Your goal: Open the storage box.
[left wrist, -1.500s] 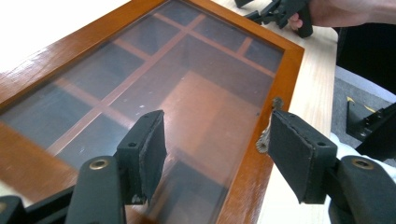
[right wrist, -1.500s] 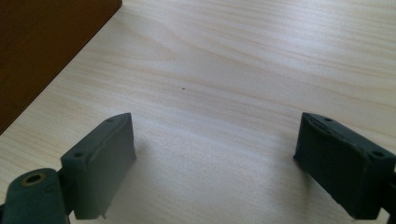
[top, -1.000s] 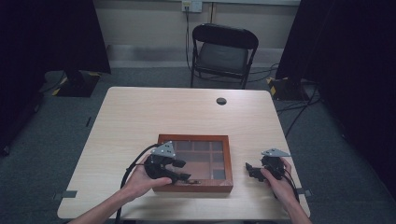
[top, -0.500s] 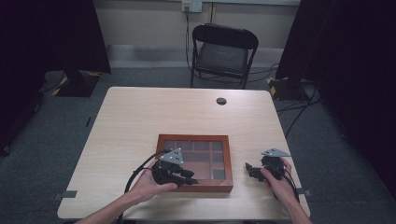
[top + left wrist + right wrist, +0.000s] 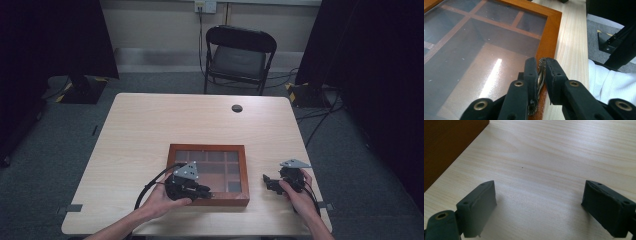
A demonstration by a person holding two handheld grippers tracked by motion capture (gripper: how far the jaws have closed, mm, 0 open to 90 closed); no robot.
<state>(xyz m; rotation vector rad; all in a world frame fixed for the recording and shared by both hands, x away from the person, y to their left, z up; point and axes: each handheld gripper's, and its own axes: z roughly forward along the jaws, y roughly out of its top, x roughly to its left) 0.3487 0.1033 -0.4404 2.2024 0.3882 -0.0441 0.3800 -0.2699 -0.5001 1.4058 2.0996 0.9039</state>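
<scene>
A wooden box (image 5: 244, 170) with a glass lid over several compartments lies near the table's front edge. My left gripper (image 5: 205, 191) rests at the box's front rim. In the left gripper view its jaws (image 5: 541, 67) have just been closing and now pinch a small brass clasp (image 5: 539, 77) on the wooden frame (image 5: 549, 37). My right gripper (image 5: 267, 181) lies on the table to the right of the box, apart from it. Its jaws (image 5: 539, 197) stand wide open over bare wood, with the box's side (image 5: 446, 147) at the left.
A black folding chair (image 5: 239, 55) stands behind the table. A small dark round disc (image 5: 237, 108) sits near the table's (image 5: 150, 130) far edge. A white sleeve (image 5: 609, 82) shows beside the table in the left gripper view.
The left gripper's jaws have drawn together at the box's front rim and the hand has settled lower there. The right hand has not moved.
</scene>
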